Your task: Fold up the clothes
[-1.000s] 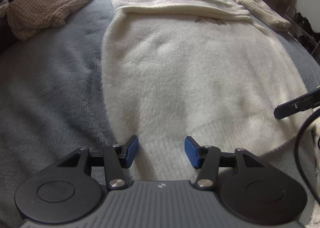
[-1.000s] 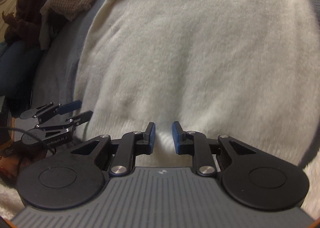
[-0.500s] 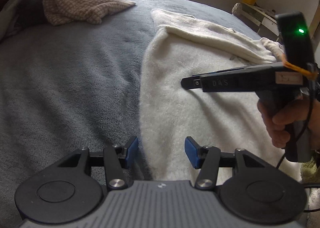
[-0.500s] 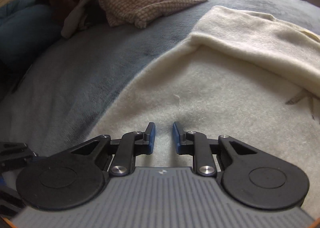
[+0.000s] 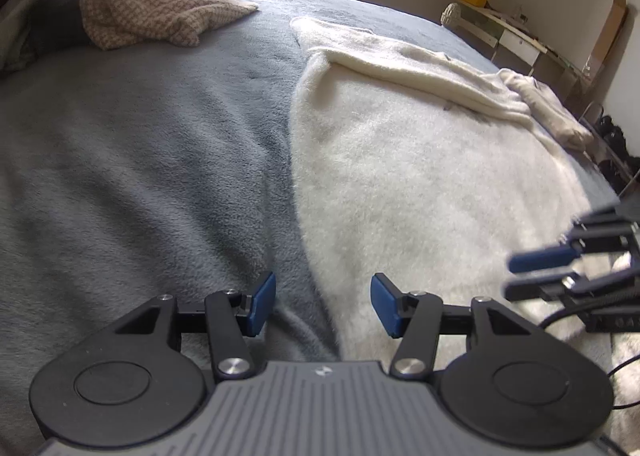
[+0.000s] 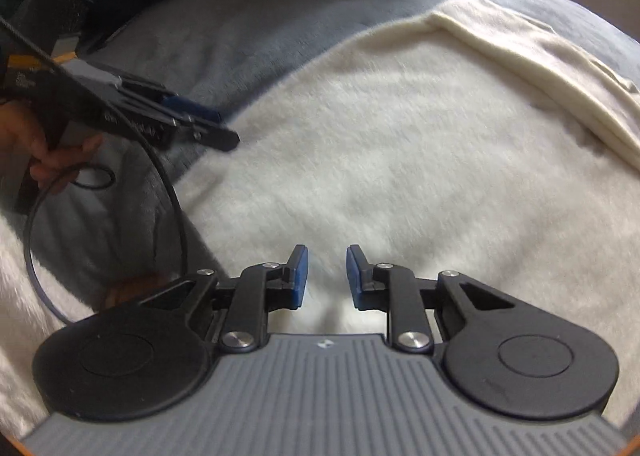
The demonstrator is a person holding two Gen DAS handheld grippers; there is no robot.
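Both tongs hold nothing: left gripper gapes wide over the cream sweater's side edge, right gripper half-open above its body. Sweater lies flat on grey blanket, one sleeve folded across. Bite only the edge layer, lift evenly.

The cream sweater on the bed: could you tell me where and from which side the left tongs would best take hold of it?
Probably the cream sweater at its long left edge, where it meets the grey blanket. It lies flat, so that thin edge gives a pinchable layer. The open left tongs already straddle it, coming low from the blanket side.
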